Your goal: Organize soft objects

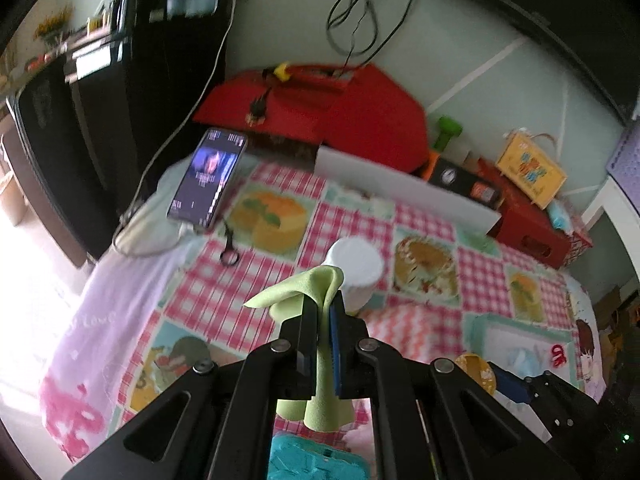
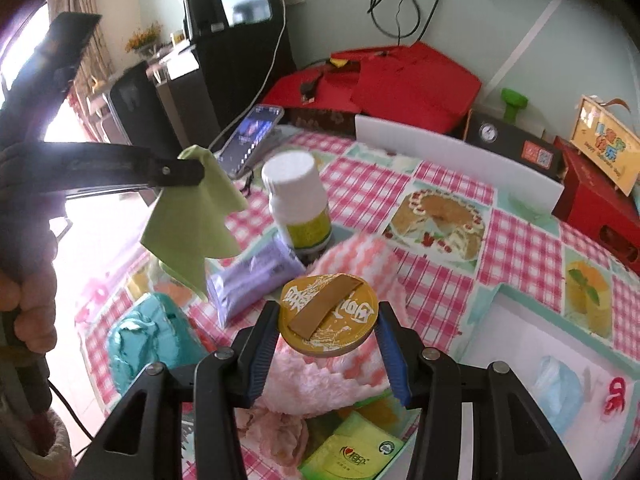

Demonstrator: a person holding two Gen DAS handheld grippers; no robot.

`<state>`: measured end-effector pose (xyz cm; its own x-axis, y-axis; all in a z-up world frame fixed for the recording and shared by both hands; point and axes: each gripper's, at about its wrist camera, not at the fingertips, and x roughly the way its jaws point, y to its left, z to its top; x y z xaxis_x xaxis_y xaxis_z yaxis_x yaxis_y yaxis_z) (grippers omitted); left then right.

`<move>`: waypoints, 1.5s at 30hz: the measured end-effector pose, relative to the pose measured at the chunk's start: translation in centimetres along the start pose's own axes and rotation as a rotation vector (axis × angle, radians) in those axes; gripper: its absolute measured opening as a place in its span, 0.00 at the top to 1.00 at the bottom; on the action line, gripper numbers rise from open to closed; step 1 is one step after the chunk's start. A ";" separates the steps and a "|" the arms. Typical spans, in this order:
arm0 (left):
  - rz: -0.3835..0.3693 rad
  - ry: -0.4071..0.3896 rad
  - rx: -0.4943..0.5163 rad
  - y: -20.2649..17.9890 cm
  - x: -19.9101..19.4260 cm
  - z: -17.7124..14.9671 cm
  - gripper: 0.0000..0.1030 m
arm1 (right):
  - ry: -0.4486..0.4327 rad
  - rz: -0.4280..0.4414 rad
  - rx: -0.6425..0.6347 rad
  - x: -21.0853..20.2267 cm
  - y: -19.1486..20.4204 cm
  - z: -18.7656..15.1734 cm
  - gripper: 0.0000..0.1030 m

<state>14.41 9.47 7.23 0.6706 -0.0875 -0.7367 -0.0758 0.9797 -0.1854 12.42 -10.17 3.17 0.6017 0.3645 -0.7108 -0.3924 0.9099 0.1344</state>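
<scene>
Cake-print checked tablecloth (image 2: 516, 240), cluttered: left gripper (image 1: 325, 308) clamps green cloth (image 2: 192, 224) aloft, right gripper (image 2: 328, 320) pinches gold round tin (image 2: 328, 316); keep the cloth clear of white bottle (image 2: 296, 200).

One green cloth (image 2: 192, 216), two grippers (image 1: 324, 340) (image 2: 328, 344)
</scene>
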 end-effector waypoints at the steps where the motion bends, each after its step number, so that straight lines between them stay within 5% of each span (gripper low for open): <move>1: -0.012 -0.016 0.006 -0.3 -0.6 0.1 0.95 | -0.006 -0.003 0.001 -0.3 -0.1 0.1 0.50; 23: -0.117 -0.042 0.196 -8.7 -1.9 -0.1 0.95 | -0.087 -0.080 0.147 -4.5 -6.0 -0.1 0.50; 45: -0.340 0.027 0.428 -22.0 -0.3 -4.9 0.95 | -0.080 -0.439 0.489 -11.6 -20.6 -6.1 0.50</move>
<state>12.25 -12.93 8.28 0.5855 -0.4111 -0.6987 0.4526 0.8808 -0.1390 9.29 -34.38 4.47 0.6911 -0.0645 -0.7198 0.2511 0.9554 0.1554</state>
